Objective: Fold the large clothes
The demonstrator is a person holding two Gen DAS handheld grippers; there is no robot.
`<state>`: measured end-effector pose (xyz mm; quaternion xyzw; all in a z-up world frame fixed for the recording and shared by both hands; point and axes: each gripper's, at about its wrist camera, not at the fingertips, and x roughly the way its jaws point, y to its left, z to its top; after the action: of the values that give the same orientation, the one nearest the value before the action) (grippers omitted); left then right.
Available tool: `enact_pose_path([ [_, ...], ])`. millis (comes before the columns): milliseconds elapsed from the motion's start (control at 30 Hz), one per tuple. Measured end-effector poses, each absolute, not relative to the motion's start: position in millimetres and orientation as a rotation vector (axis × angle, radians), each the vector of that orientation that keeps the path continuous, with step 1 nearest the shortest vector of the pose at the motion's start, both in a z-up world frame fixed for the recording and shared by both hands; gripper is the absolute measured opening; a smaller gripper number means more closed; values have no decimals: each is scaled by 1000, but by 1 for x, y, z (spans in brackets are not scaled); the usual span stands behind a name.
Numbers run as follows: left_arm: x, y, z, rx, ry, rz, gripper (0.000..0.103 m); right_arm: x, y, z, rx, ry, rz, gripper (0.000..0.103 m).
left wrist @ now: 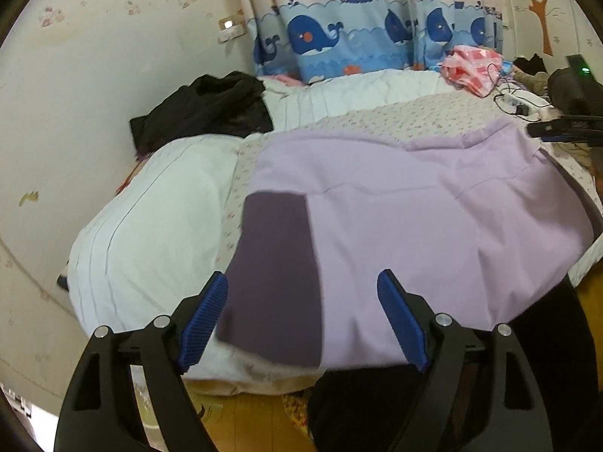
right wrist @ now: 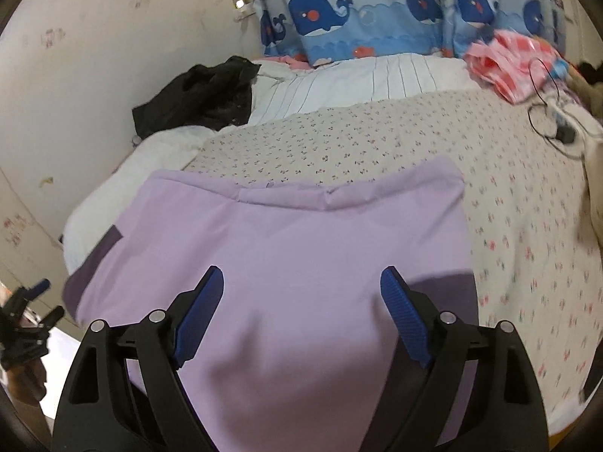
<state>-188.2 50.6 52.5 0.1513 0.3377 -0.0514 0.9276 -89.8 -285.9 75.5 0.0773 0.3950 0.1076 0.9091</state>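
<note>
A large lilac garment (left wrist: 407,211) with dark purple panels lies spread flat on the bed, its near edge hanging over the bedside. It also fills the right wrist view (right wrist: 301,248). My left gripper (left wrist: 303,282) is open, its blue pads held above the garment's near left part, over a dark purple panel (left wrist: 275,271). My right gripper (right wrist: 301,278) is open above the garment's near right part; it shows at the far right of the left wrist view (left wrist: 557,128). Neither holds cloth.
The bed has a floral sheet (right wrist: 508,203) and a white striped duvet (left wrist: 150,218) on the left. A black garment (left wrist: 203,105) lies by the wall, pink clothes (right wrist: 508,60) and cables (right wrist: 554,120) at the back right. Whale pillows (left wrist: 339,41) line the head.
</note>
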Motion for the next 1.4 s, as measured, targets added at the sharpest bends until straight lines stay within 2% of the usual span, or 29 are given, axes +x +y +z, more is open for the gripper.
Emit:
enact_pose_path([
  [400,-142,-9,59,327,646,-221,78,-6,-273,51,53,851,154,82],
  [833,-109,-34,47,340,650,-261,80,18,-298,17,99,891,111,82],
  [900,-99,-38,48,347,631,-265,84,23,-304,14,106,891,95,82],
  [1033,-44,-41,48,320,618,-249,85,37,-312,0,120,907,63,83],
  [1133,14,-35,24,276,704,-195,85,50,-317,-22,129,944,40,83],
  [1200,49,-23,-10,227,832,-162,85,58,-318,-38,137,973,37,84],
  [1300,71,-1,-46,72,938,-184,91,67,-314,-46,150,988,47,86],
  [1400,74,-5,-47,98,969,-167,91,73,-304,-46,76,1029,28,86],
])
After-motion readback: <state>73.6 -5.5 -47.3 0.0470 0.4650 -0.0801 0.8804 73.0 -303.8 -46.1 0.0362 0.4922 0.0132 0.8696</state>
